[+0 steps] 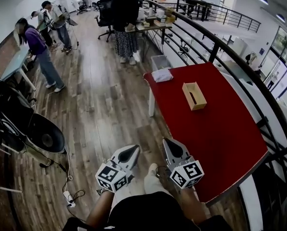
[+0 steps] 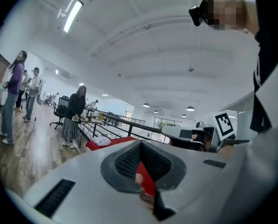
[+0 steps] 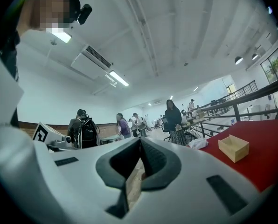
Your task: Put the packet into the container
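Closest to me, the left tongs [image 1: 132, 151] and the right tongs [image 1: 169, 143] hang low by my legs, beside the near end of the red table [image 1: 220, 138]. Each pair is closed tip to tip with nothing between, so neither has hold of anything. Further up the table sits the small open wooden box [image 1: 194, 96], well apart from both tongs. Beyond it, at the far corner, lies the white packet [image 1: 162, 75], soft and crumpled-looking and close to the table's edge. Just past that corner stands a grey bin [image 1: 159, 61], and further off a person [image 1: 125, 23] stands at a desk.

My worries from here: if I reach in with the tongs closed, I'd shove the packet off that corner rather than pinch it. It looks limp, so a grip at one end may let it sag and catch on the box rim. The box looks light, and a knock could slide it away.
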A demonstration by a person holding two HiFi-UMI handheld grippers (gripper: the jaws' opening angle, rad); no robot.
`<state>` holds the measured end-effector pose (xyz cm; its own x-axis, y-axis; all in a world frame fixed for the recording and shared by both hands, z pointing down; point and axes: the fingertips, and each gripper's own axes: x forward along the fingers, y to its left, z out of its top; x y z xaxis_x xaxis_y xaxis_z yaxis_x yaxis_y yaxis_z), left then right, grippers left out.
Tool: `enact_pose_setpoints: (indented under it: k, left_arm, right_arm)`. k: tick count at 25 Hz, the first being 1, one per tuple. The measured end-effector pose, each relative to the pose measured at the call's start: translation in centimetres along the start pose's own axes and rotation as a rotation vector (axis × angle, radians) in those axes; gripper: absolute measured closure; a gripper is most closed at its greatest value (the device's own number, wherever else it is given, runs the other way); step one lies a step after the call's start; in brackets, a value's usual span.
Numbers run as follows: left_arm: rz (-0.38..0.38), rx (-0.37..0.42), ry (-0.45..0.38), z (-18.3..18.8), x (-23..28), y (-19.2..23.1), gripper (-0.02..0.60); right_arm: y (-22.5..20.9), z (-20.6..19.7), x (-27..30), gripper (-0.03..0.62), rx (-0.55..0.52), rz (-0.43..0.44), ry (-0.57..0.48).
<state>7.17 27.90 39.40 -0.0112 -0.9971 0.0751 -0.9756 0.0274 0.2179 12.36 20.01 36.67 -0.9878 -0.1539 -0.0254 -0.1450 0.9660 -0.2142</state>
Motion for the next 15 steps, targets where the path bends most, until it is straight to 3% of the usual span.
enact_pose_setpoints:
  k: [7,15]
  left_arm:
    - [-0.038,0.066,-0.015,5.7,10.1,4.3,0.578]
    - [-0.023,0.075,-0.02,6.7,18.6,8.1,0.578]
  right_arm:
    - [-7.3,2.8,7.9,0.574,0.029,0.03,-0.004]
    - [-14.6,4.0,13.9,0.574,0.037,0.054,-0.005]
